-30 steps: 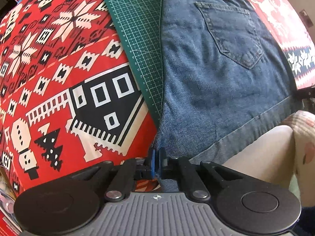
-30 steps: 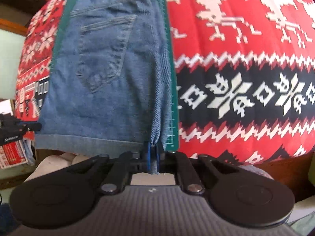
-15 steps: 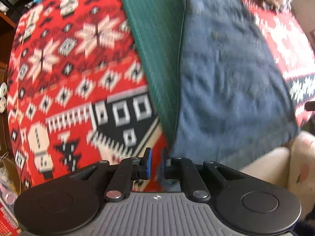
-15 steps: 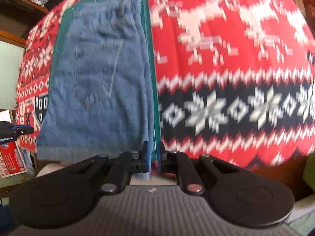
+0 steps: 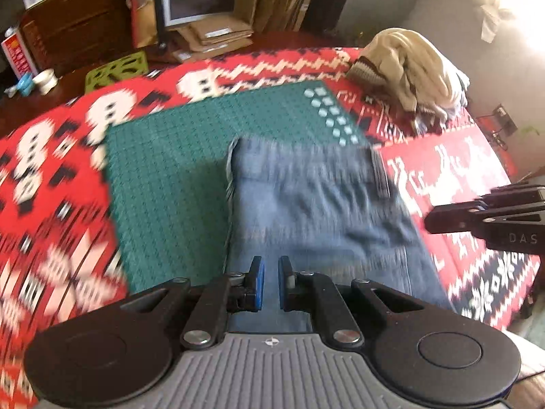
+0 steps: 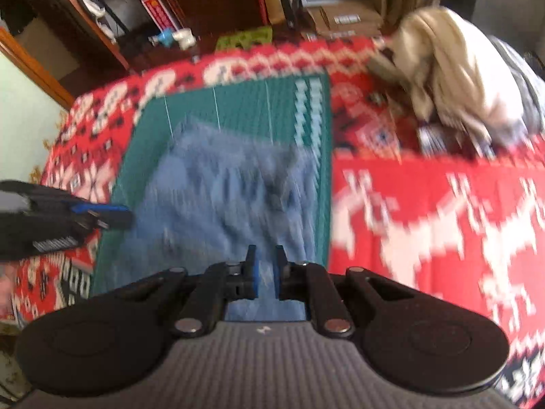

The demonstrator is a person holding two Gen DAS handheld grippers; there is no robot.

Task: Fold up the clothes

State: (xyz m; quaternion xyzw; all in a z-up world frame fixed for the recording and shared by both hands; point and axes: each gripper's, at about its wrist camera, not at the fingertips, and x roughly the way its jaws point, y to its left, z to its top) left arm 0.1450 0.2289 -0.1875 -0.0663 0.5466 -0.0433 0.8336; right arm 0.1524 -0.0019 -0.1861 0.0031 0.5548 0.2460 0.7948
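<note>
Behind the surface (image 5: pixel 51 187) we see boxes and shelves. One pair of denim shorts (image 5: pixel 316 211) lies on the green mat (image 5: pixel 170 177), toward its right edge. Our left tool (image 5: pixel 269 281) and right tool (image 6: pixel 265 271) stand narrowly parted, holding nothing. One pale garment heap (image 6: pixel 453 68) occupies the far right corner; only the left view shows it sharply.

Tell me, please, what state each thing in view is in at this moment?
Left gripper: open, fingers apart, nothing between them.
Right gripper: open, holding nothing.
Denim shorts: lying folded on the mat, no gripper touching them.
Green cutting mat: flat on the cloth, partly covered by the shorts.
Red patterned cloth: spread over the table.
Cream knitted garment: crumpled in a heap, unfolded, at the far corner.
</note>
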